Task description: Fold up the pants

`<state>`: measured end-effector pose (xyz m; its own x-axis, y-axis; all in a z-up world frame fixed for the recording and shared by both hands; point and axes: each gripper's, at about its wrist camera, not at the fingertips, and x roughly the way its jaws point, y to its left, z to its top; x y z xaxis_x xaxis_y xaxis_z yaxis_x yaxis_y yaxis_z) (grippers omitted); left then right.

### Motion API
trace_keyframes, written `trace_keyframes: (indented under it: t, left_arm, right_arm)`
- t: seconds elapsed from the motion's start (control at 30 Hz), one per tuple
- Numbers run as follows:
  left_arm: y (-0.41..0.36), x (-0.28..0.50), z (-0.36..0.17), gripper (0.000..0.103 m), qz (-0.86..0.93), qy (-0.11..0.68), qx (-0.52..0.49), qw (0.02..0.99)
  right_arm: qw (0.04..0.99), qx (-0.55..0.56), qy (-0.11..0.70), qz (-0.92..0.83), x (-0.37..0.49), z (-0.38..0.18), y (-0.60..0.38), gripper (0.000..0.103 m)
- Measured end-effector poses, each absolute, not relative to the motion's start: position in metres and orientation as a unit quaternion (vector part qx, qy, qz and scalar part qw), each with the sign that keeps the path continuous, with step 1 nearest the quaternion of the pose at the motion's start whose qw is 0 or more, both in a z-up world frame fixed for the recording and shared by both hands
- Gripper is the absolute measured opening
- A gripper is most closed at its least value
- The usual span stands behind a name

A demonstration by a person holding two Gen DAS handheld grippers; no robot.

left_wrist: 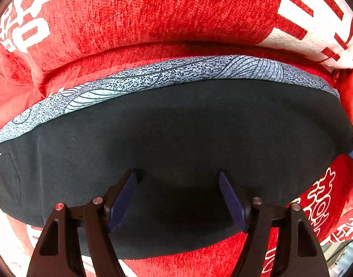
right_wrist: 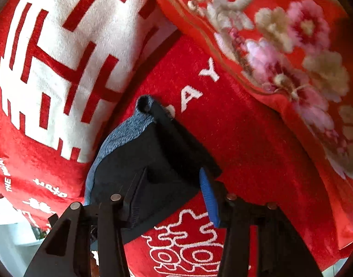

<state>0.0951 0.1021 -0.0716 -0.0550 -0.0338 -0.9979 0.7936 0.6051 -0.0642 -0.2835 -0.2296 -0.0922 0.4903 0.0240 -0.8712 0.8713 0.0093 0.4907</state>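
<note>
Pants (left_wrist: pixel 176 127) lie flat on the red blanket (left_wrist: pixel 153 11), beneath and ahead of our left gripper (left_wrist: pixel 177 176), fingers apart, tips on the dark cloth. Our right gripper (right_wrist: pixel 172 180) has fingers apart around a raised pants corner (grip unclear); a floral cushion (right_wrist: pixel 291 46) lies beyond.

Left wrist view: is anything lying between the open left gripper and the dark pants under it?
Nothing visible. The left gripper is open with its blue fingers directly over the dark pants, which lie flat on the red blanket. No other object lies on the cloth between the fingers.
</note>
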Motion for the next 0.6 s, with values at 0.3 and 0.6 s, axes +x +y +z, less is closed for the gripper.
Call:
trace_keyframes:
  t: [0.3, 0.6]
  left_arm:
    - [0.093, 0.086, -0.076, 0.081, -0.333, 0.638, 0.298, 0.627]
    - [0.094, 0.058, -0.071, 0.081, -0.353, 0.648, 0.305, 0.603]
  right_arm:
    - [0.608, 0.633, 0.363, -0.313, -0.264, -0.119, -0.224, 0.048]
    - [0.603, 0.566, 0.458, -0.325, -0.260, -0.106, -0.219, 0.022]
